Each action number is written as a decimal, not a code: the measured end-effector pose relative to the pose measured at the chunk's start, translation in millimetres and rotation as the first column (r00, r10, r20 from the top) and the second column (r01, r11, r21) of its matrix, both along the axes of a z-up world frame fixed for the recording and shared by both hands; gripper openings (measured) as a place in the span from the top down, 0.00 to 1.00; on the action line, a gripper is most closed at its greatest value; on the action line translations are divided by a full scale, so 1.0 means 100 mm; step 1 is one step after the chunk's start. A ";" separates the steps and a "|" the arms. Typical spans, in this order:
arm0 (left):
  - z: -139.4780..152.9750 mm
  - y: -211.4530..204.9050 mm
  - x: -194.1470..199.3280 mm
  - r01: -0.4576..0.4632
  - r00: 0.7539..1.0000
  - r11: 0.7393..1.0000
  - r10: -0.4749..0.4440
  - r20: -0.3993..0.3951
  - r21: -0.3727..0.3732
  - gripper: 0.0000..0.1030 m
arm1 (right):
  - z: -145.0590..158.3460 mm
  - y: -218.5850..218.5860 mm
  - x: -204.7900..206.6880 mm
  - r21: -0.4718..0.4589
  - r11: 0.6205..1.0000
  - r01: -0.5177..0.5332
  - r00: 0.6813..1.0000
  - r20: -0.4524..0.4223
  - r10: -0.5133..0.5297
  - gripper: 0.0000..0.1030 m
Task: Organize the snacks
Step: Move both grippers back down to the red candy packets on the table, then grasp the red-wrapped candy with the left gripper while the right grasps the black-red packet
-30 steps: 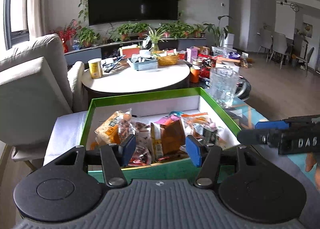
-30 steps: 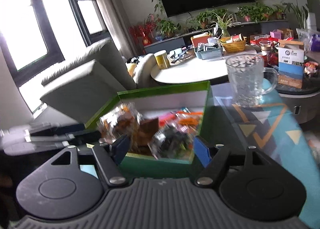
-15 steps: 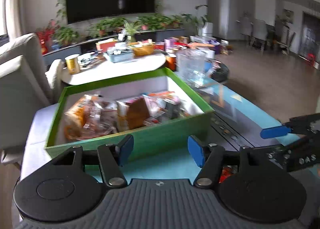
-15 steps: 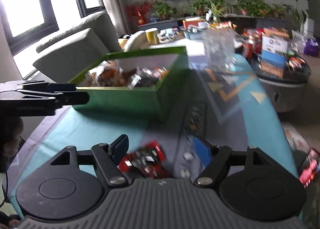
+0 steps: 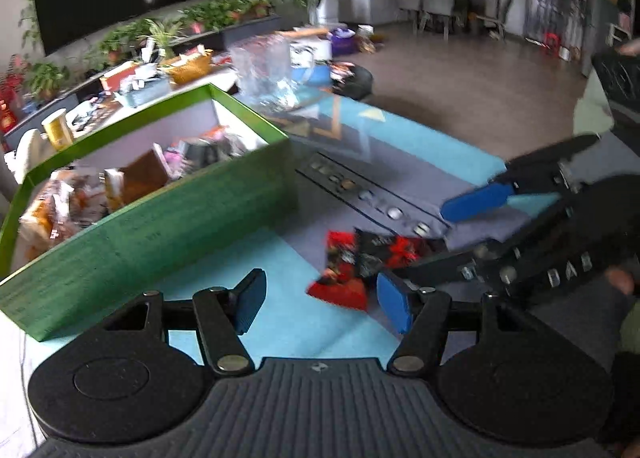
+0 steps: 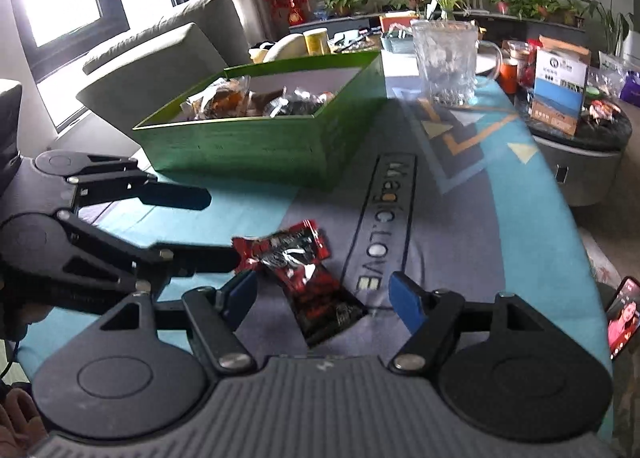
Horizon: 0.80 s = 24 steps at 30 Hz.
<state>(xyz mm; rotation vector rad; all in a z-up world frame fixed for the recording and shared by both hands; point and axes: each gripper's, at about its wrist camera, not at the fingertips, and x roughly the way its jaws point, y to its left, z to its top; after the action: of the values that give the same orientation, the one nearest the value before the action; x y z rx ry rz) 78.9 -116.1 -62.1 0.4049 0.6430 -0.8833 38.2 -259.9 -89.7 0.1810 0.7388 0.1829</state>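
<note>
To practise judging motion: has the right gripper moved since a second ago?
Yes. The right gripper has pulled back from the green box and now hovers open over the red snack packet on the mat.

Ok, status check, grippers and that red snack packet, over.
Left gripper open, empty. Right gripper open, empty, over red snack packet lying on mat, outside green box. Nothing blocking.
</note>
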 end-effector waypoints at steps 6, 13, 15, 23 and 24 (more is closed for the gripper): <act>-0.12 -0.16 -0.02 0.043 0.999 0.998 -0.045 0.025 0.056 0.43 | -0.02 -0.08 -0.02 -0.002 1.000 0.024 1.000 -0.002 -0.024 0.41; -0.15 -0.19 0.07 0.097 0.995 0.995 -0.097 -0.014 0.013 0.72 | 0.00 -0.05 0.03 -0.025 0.999 -0.048 0.999 -0.003 0.048 0.41; -0.13 -0.13 0.11 0.087 0.995 0.996 -0.088 -0.054 -0.009 0.73 | 0.00 -0.04 0.06 -0.042 0.996 -0.073 0.997 -0.005 0.072 0.41; 0.02 0.39 0.10 -0.067 0.997 0.997 0.066 -0.036 -0.038 0.73 | -0.06 0.02 0.17 -0.069 0.989 -0.127 0.992 0.004 0.128 0.41; 0.04 0.45 0.11 -0.087 0.996 0.995 0.086 -0.035 -0.042 0.75 | -0.07 0.05 0.18 -0.080 0.988 -0.132 0.991 0.003 0.132 0.40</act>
<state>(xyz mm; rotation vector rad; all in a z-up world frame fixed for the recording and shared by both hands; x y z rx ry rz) 89.8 -71.0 -57.9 0.3218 0.6665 -0.8212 56.4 -254.6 -97.0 0.0553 0.7487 0.2795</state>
